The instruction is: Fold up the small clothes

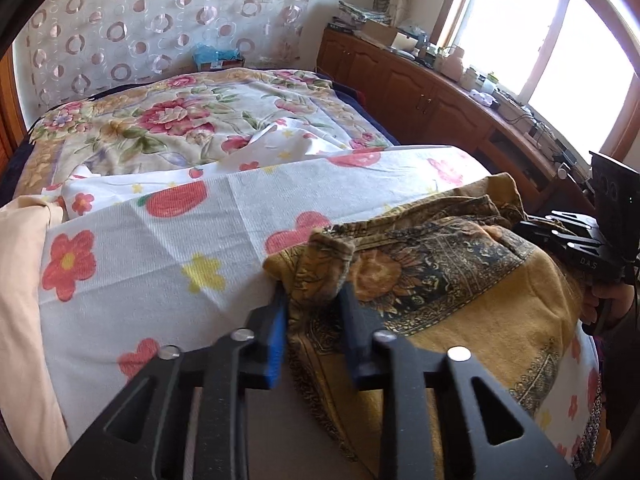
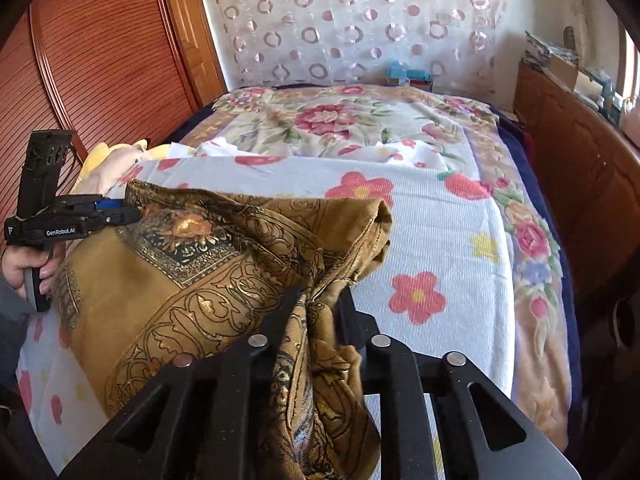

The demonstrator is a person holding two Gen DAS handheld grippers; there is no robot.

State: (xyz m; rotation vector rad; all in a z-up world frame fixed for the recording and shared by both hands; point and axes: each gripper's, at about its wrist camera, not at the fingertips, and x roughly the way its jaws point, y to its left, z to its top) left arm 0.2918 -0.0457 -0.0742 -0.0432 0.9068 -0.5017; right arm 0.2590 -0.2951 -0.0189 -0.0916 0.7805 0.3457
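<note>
Ochre patterned garment (image 1: 440, 280) is spread on the near part of the bed, on top of the white flower-print sheet (image 1: 160, 240), slightly bunched, with part of it draped over the near edge. Its long axis runs left-right, spanning the gap between the two grippers.

Left gripper (image 1: 314, 300): fingers clenched on a bunched corner at the garment's left end; fabric is seen pinched between the blue pads (image 1: 276, 340) and sticking up past the tips. Right gripper (image 2: 320, 300): fingers clamped on the right-end corner, with a hanging wad of cloth passing down between them. Each end is held by its own gripper; neither is nearer to the cloth overall, as both are already in contact.

The left unit and the hand holding it are visible at the left edge of the right wrist view (image 2: 72, 220), with the tips buried in the cloth edge.

Judgement: a fold step is in progress, corners gripped and fold not yet laid. The free body of the cloth lies ahead of both sets of fingers, toward the far side, so a forward carry of both corners would be expected. Risk: bunched grips may leave an uneven fold line.

Further out: floral bedspread (image 2: 340, 120) beyond the sheet, wooden cabinets (image 1: 400, 88) on the right, circle-print curtain (image 2: 360, 20) at the far wall.
</note>
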